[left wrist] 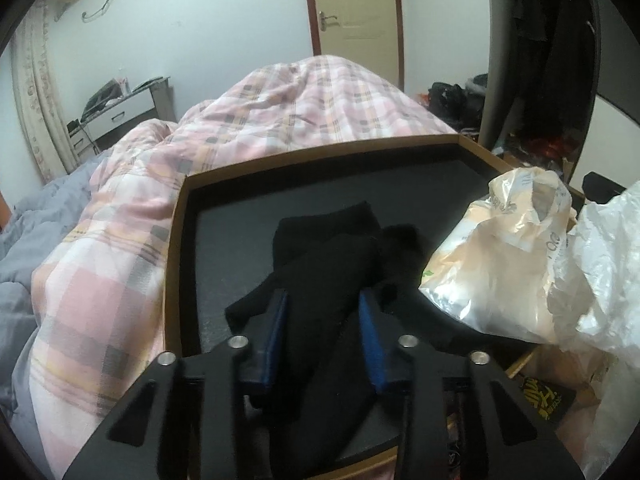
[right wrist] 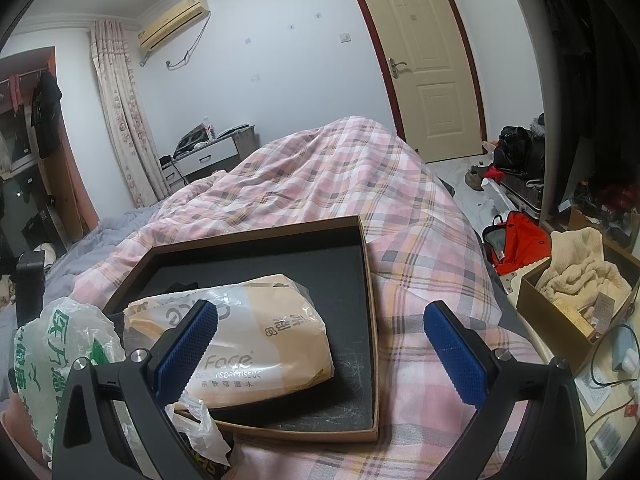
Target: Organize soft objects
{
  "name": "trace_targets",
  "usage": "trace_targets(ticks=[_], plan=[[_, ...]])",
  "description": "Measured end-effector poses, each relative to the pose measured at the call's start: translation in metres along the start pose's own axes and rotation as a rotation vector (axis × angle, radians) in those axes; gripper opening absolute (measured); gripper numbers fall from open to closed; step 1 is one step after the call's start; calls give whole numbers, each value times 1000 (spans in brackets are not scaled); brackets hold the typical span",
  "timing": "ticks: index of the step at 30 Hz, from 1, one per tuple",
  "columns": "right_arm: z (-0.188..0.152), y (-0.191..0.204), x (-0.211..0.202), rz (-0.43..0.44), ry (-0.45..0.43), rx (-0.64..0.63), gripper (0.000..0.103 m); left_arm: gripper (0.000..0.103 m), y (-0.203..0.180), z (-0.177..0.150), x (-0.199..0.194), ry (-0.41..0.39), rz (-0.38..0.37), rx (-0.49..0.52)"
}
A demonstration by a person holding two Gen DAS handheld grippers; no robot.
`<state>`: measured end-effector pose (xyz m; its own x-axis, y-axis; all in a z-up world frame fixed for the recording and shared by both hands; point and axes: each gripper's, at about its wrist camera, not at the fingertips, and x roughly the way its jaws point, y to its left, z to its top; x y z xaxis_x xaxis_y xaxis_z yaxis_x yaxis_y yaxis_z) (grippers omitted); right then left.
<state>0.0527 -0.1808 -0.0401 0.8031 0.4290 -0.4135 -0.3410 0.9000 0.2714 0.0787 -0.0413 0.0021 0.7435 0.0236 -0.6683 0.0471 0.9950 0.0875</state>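
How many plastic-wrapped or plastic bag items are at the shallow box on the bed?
2. The tissue pack lies inside the box at its near side. The white plastic bag with green print sits just outside the near-left corner. More may be hidden behind them.

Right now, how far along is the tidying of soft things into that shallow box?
Done: the pack of soft tissues already lies in the shallow box on the plaid quilt.
In hand: the left tool is shut on the black garment in the box.
Left: the right tool is open and empty; the crumpled plastic bags remain loose.
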Motion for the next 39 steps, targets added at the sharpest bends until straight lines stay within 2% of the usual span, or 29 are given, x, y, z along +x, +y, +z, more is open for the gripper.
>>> trace_targets(ticks=[3,7,13,21,29,31,34,39], plan=[[0,0,0,1,2,1,103,21,2,-3,-15,-50,-15,-11],[0,0,0,1,-1,2,103,20,5,-7,-43,-144,-25,-27],[0,0,1,1,0,2,103,20,27,-11,-83,-235,-68,-124],[0,-1,0,6,-3,8,103,20,46,-45,-147,-380,-87,-187],[0,-1,-1,4,-2,6,103,20,42,-53,-211,-472,-125,-158],[0,-2,0,4,-2,8,103,20,42,-55,-223,-475,-155,-151],[1,-3,-1,6,-1,14,103,20,45,-56,-217,-443,-225,-136],[1,-3,0,6,-2,13,103,20,53,-60,-149,-254,-247,-157]])
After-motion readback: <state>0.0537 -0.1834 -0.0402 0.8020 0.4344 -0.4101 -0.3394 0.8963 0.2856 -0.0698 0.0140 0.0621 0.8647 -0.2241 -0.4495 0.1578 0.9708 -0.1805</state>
